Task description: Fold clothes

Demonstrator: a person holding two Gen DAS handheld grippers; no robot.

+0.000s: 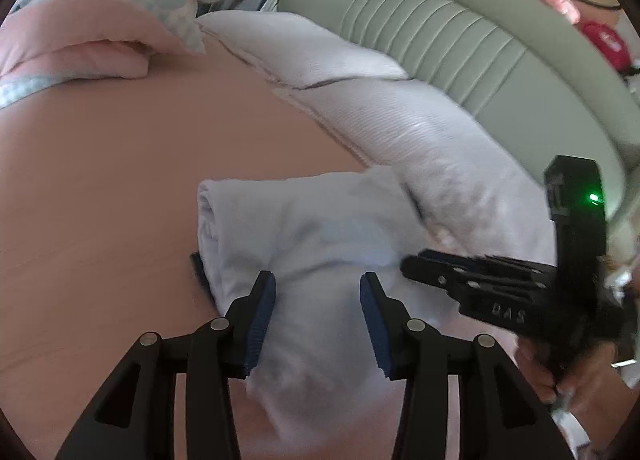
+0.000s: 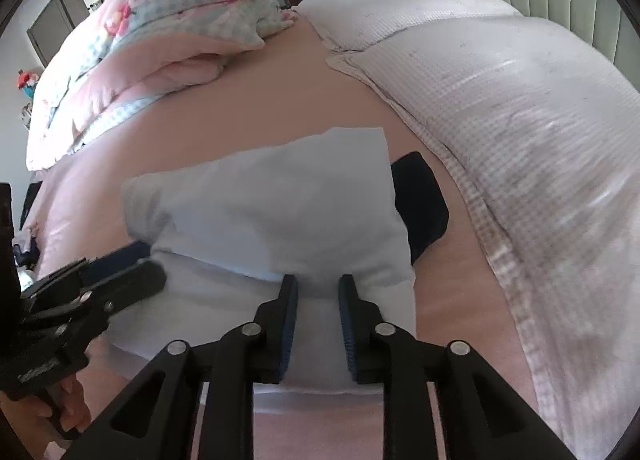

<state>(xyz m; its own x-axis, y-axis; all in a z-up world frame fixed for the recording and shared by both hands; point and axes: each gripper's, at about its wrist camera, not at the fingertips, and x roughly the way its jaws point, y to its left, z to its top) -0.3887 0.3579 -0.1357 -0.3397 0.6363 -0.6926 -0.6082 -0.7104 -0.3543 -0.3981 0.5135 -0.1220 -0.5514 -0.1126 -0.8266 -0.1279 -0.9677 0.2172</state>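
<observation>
Risk: folded white garment (image 1: pixel 304 244) springs open if either gripper lifts and drags the top layer (fabric looks loose). It lies on the pink bed (image 1: pixel 100 180), at 12 o'clock of both. Left gripper (image 1: pixel 318 284) spread; right gripper (image 2: pixel 318 286) half-spread, apparently holding nothing.
</observation>
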